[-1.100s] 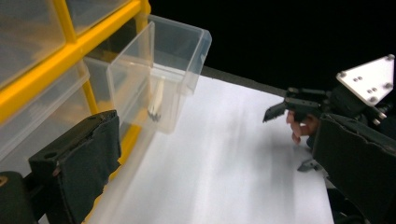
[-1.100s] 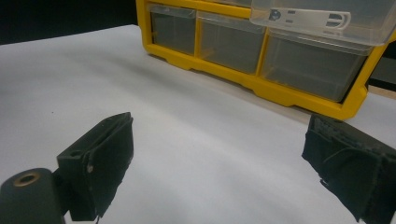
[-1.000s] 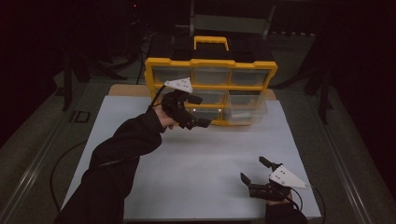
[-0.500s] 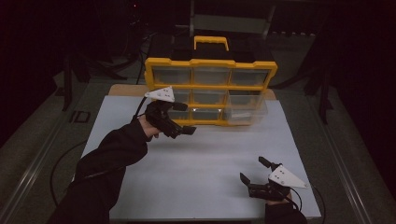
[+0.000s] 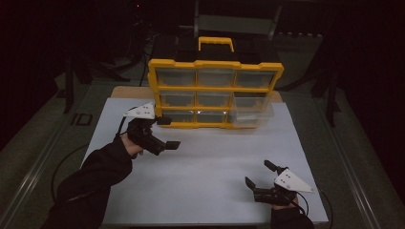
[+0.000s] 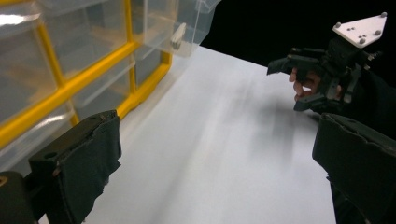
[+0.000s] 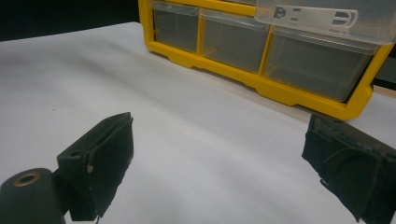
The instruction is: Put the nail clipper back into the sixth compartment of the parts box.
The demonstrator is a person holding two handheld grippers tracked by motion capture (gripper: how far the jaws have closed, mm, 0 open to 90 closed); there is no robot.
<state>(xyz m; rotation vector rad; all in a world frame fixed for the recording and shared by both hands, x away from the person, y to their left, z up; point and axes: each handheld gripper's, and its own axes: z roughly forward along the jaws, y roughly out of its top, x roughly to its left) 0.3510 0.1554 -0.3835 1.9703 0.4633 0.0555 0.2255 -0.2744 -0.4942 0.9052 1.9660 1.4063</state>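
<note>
A yellow organizer with clear drawers stands upright at the back of the white table. Its right middle drawer sticks out toward me; in the left gripper view this drawer juts out at the top. My left gripper hovers open just in front of the organizer's lower left corner, with nothing between its jaws. My right gripper rests open near the front right of the table, its jaws wide apart and empty, facing the organizer.
A black case with a yellow handle sits behind the organizer. The table's surroundings are dark. From the left gripper view the right gripper and its hand are seen across the white surface.
My left gripper has drawn back from the organizer's front, toward me and to the left, still open. The right gripper has stayed put.
</note>
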